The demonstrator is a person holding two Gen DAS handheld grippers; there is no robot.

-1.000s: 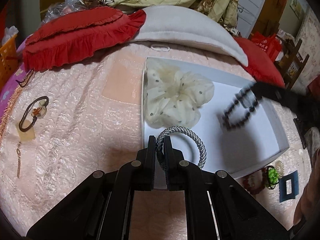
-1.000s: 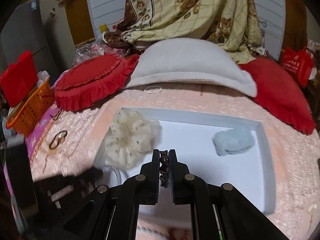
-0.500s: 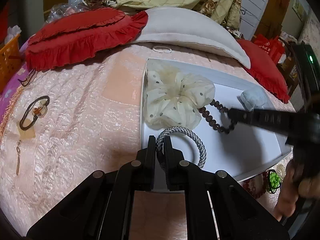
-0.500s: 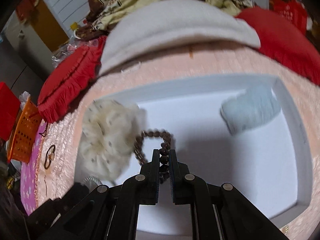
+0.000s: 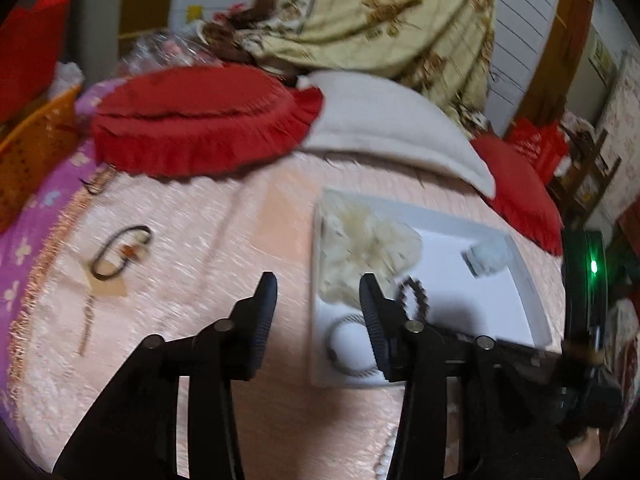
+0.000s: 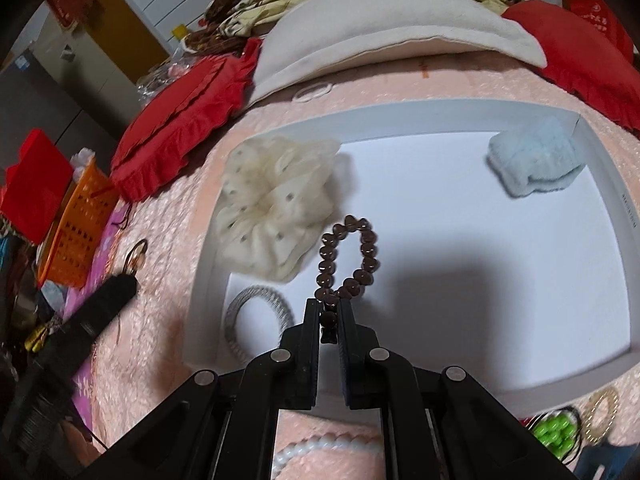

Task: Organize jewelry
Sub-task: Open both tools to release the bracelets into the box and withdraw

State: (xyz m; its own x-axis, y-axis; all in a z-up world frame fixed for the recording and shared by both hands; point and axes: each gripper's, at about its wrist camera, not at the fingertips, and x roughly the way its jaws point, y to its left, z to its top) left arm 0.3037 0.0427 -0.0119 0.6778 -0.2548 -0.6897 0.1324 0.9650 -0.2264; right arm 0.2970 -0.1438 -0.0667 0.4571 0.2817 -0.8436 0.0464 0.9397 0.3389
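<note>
The white tray (image 6: 600, 184) on the pink bedspread (image 6: 180, 216) holds a cream scrunchie (image 6: 276, 204) at ten o'clock, a blue clip (image 6: 536, 164) at two and a grey tie (image 6: 256, 320) at seven. The right gripper (image 6: 329, 316) is clenched on the bracelet (image 6: 348, 256), whose free loop lies on the tray floor; it looks light, limp and slippery, best pinched across its beads as here. The left gripper (image 5: 316, 304) is spread wide and empty; its blurred view alone shows a dark hair tie (image 5: 120, 252) at nine o'clock, while the right view alone shows white beads (image 6: 324, 450) below the tray.
</note>
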